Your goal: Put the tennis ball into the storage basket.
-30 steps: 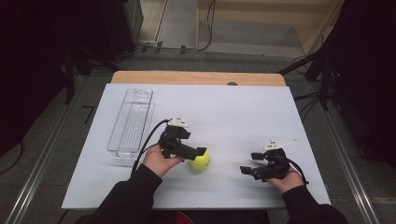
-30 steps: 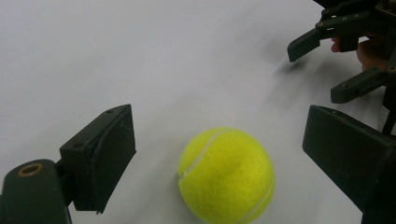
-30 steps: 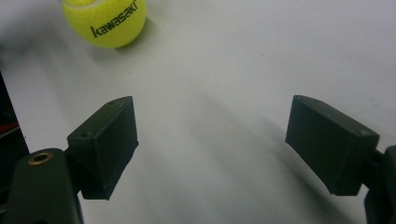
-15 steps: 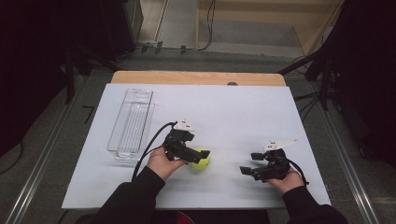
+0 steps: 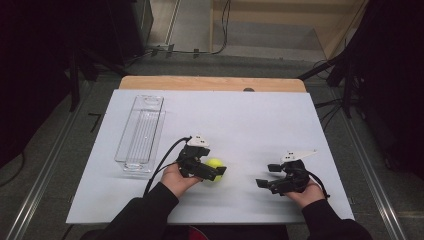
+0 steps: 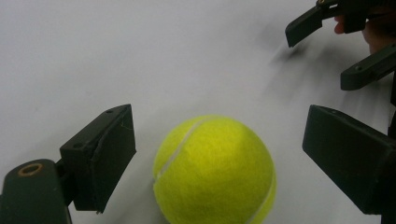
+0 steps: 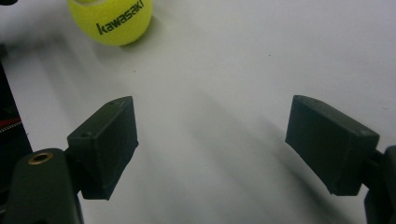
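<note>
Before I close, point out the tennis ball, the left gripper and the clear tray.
tennis ball (image 6: 215, 170), left gripper view, felt face.
left gripper (image 6: 219, 154), left gripper view, midway between its fingertips.
clear tray (image 5: 126, 150), high view, left rim.

In the high view the table (image 5: 240, 115) runs across the middle of the frame, its far edge toward the top. A tray (image 5: 141, 132) lies on it at centre left, lengthwise from near to far. Lower and to the right of the tray, near the frame's lower middle, sits the left gripper (image 5: 212, 172) with the ball (image 5: 216, 164) between its jaws on the table. Further right, well apart from the ball, is the right gripper (image 5: 266, 176), its jaws pointing left toward the ball. In the left gripper view the ball (image 6: 215, 170) lies at bottom centre between the two jaws, touching neither, with the right gripper (image 6: 336, 51) at upper right. In the right gripper view the ball (image 7: 110, 19) lies at upper left, beyond the jaws.
</note>
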### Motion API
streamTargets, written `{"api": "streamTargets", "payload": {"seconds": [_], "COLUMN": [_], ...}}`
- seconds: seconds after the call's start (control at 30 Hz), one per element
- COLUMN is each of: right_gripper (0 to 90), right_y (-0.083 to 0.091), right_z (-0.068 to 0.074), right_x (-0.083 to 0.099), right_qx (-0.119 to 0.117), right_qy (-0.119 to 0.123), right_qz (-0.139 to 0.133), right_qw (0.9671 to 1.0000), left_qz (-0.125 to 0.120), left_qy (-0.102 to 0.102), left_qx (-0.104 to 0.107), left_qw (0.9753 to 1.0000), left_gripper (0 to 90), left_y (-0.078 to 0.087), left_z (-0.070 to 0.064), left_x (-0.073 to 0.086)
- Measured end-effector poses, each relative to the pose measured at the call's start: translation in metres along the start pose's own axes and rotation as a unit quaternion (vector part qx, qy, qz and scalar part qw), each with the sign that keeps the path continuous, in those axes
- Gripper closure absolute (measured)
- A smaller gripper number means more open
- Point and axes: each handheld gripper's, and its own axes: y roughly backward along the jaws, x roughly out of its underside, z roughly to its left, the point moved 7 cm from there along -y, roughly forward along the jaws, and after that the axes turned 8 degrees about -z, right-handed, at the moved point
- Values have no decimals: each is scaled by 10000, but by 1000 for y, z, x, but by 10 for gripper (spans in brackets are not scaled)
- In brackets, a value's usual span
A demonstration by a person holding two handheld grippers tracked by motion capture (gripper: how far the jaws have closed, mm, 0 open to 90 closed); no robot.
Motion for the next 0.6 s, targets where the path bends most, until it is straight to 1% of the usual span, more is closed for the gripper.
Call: {"api": "streamTargets", "payload": {"seconds": [0.1, 0.17, 0.3, 0.33, 0.4, 0.47, 0.6], "right_gripper": [149, 149, 149, 149, 149, 149, 149], "right_y": [0, 0, 0, 0, 0, 0, -1], "right_z": [0, 0, -1, 0, 0, 0, 0], "right_x": [0, 0, 0, 0, 0, 0, 0], "right_qx": [2, 4, 8, 6, 14, 10, 18], "right_qy": [-7, -3, 21, 17, 15, 15, 13], "right_qz": [-8, -2, 18, 21, 20, 24, 27], "right_qw": [10000, 10000, 10000, 10000, 10000, 10000, 10000], "left_qz": [19, 49, 62, 45, 101, 93, 140], "left_qy": [41, -23, -43, 13, 7, 22, -51], "left_qx": [31, 22, 53, 58, 47, 53, 12], "left_qw": [10000, 10000, 10000, 10000, 9999, 9999, 9999], "left_gripper": [99, 99, 99, 99, 99, 99, 99], "left_y": [-2, -2, -5, -7, -9, -10, -11], "left_z": [-1, -1, -4, -5, -4, -5, -4], "left_x": [3, 4, 7, 9, 13, 15, 18]}}
